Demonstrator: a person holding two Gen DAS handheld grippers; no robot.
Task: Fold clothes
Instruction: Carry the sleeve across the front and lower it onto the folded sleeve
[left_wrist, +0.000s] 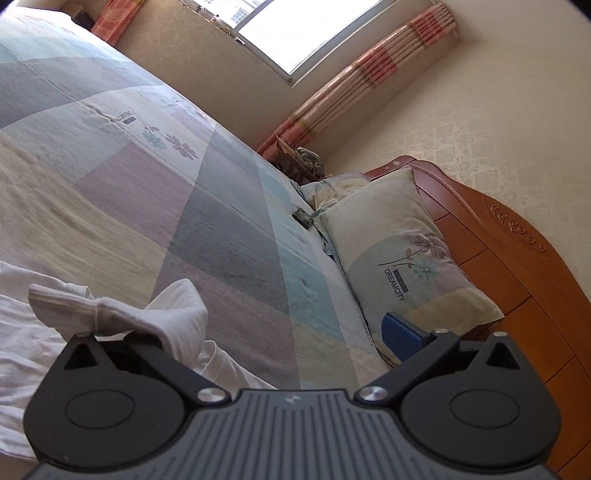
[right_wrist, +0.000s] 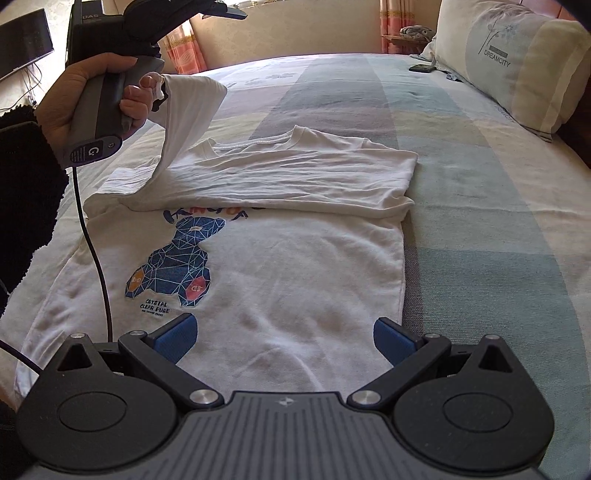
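A white T-shirt (right_wrist: 295, 258) with a blue geometric bear print (right_wrist: 177, 258) lies flat on the bed. Its right side is folded over across the chest. My right gripper (right_wrist: 286, 338) hovers open just above the shirt's near hem, with nothing between its blue pads. At the upper left a hand (right_wrist: 74, 96) holds my left gripper, and the shirt's left sleeve (right_wrist: 188, 103) is lifted off the bed beside it. In the left wrist view my left gripper (left_wrist: 262, 332) has its jaws wide apart, and the sleeve (left_wrist: 155, 314) drapes over its left finger and hides that pad.
The patchwork bedspread (right_wrist: 461, 184) stretches to the right and beyond the shirt. A pillow (right_wrist: 517, 70) and wooden headboard (left_wrist: 517, 258) are at the far right, with a small dark object (right_wrist: 423, 68) near the pillow. A black cable (right_wrist: 98, 266) hangs across the shirt's left side.
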